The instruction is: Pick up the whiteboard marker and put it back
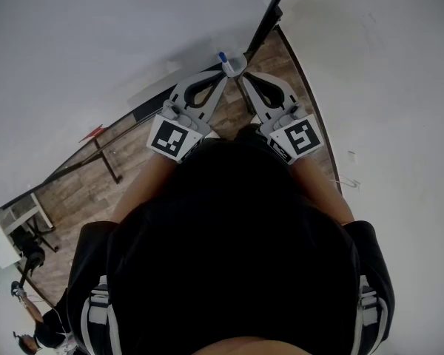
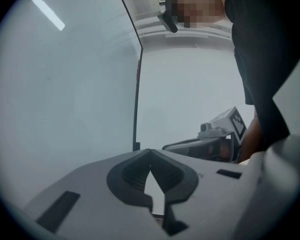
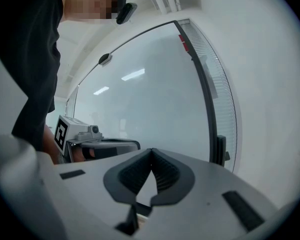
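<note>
**Head view:** The left tool [image 1: 219, 80] and right tool [image 1: 244, 81] are held side by side in front of the person's black shirt [image 1: 229, 257], and their tips converge. Just past the tips stands the whiteboard marker [image 1: 223, 58], blue cap up, at the edge of the whiteboard [image 1: 96, 43], beside a pale piece too small to make out. Whether either tool touches the marker cannot be told. The shirt covers the lower frame. Wooden floor [image 1: 81, 191] shows between the board and the wall [image 1: 385, 72].

**Left gripper view:** The left tool's jaws meet at their tips with nothing between them. The whiteboard fills the left, edged by its dark frame [image 2: 138, 84]. The right tool shows at the right, partly behind the person's arm. The marker does not show here.

**Right gripper view:** The right tool's jaws are likewise closed and empty. The whiteboard lies straight ahead, with small red pieces [image 3: 183, 42] on its upper frame that are too small to identify. The left tool sits at the left edge.
</note>
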